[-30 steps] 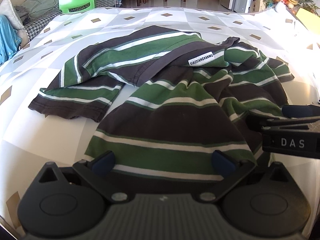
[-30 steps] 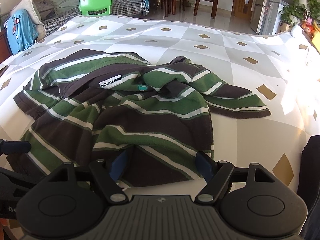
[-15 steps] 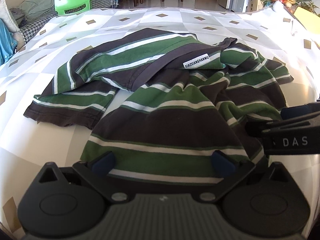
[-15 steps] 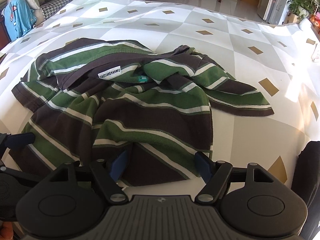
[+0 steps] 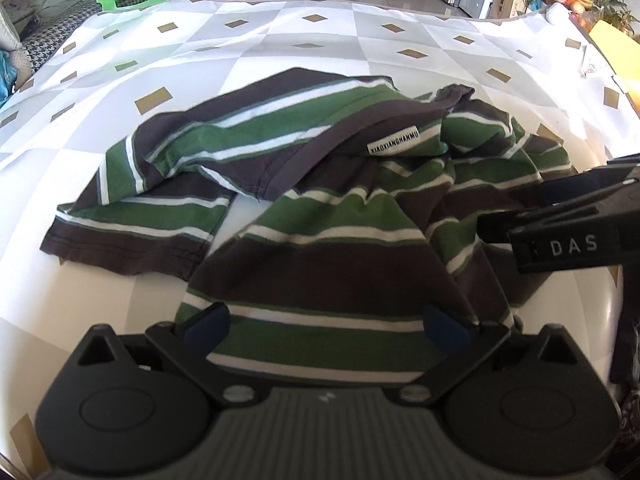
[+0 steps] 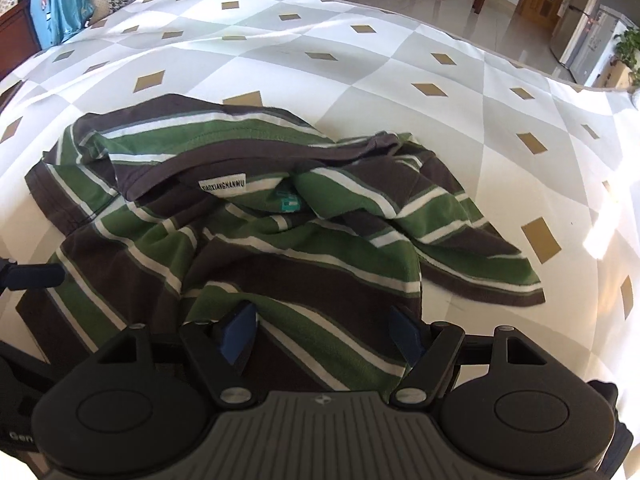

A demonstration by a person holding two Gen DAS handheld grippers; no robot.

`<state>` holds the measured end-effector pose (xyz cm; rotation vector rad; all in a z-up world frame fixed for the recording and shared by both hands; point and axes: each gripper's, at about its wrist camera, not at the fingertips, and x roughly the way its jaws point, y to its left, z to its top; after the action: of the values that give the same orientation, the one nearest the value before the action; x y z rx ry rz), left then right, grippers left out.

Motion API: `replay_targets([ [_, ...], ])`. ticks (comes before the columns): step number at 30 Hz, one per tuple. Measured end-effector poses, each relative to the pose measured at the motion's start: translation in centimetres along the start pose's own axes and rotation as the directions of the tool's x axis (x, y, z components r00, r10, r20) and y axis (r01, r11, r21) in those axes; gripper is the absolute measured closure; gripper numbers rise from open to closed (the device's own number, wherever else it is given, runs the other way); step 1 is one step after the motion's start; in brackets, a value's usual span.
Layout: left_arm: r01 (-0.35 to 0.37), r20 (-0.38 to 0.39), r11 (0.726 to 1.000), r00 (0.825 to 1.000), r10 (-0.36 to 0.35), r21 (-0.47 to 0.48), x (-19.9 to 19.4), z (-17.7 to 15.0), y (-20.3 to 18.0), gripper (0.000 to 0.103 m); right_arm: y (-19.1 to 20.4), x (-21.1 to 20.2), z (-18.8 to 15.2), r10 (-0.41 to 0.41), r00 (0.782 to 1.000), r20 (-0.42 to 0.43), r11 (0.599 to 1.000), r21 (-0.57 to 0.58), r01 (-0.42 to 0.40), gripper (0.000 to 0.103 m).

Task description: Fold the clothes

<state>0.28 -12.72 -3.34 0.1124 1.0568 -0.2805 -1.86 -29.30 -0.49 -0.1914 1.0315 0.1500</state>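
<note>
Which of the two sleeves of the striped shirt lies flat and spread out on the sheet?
The sleeve at the left in the left wrist view: spread flat, hem visible. The other sleeve is crumpled.

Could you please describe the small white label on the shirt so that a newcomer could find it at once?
On the diamond-patterned sheet lies a crumpled green, brown and white striped shirt. Just under its dark brown collar band sits the label, a narrow white strip with black lettering, unlike the teal tag beside it.
</note>
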Motion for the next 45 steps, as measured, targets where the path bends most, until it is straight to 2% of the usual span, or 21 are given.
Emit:
replay_targets([
  [5,-0.032,-0.015,0.997,0.999,0.033,0.067,0.0,2.0,0.4,0.0,-1.0,-0.8,0.9,0.077,0.992,0.1,0.997,-0.021,-0.075,0.032],
  [8,-0.031,-0.031,0.991,0.999,0.035,0.131,0.8,2.5,0.1,0.0,-0.8,0.0,1.6,0.112,0.986,0.128,0.992,-0.075,-0.103,0.032],
  [10,-0.031,-0.052,0.988,0.998,0.039,0.149,1.8,2.6,-0.2,0.0,-0.5,1.3,1.8,0.116,0.988,0.102,0.99,-0.088,-0.108,0.032],
  [15,0.0,-0.045,0.996,0.999,0.004,0.089,3.2,2.5,0.0,0.0,-0.7,4.1,1.7,0.126,0.99,0.057,0.991,-0.052,-0.123,0.032],
  [23,-0.002,-0.014,0.999,1.0,0.003,0.04,4.2,3.6,0.5,0.0,-1.2,5.6,1.8,0.144,0.976,0.165,0.986,-0.11,-0.126,0.028],
  [34,-0.03,0.0,0.999,1.0,0.03,-0.011,4.8,4.6,1.1,0.0,-0.8,7.0,2.0,0.13,0.95,0.283,0.99,-0.086,-0.11,0.025],
  [45,-0.067,0.008,0.997,0.998,0.067,-0.044,4.3,4.6,1.6,0.0,0.0,7.8,2.2,0.125,0.929,0.349,0.992,-0.074,-0.105,0.024],
])
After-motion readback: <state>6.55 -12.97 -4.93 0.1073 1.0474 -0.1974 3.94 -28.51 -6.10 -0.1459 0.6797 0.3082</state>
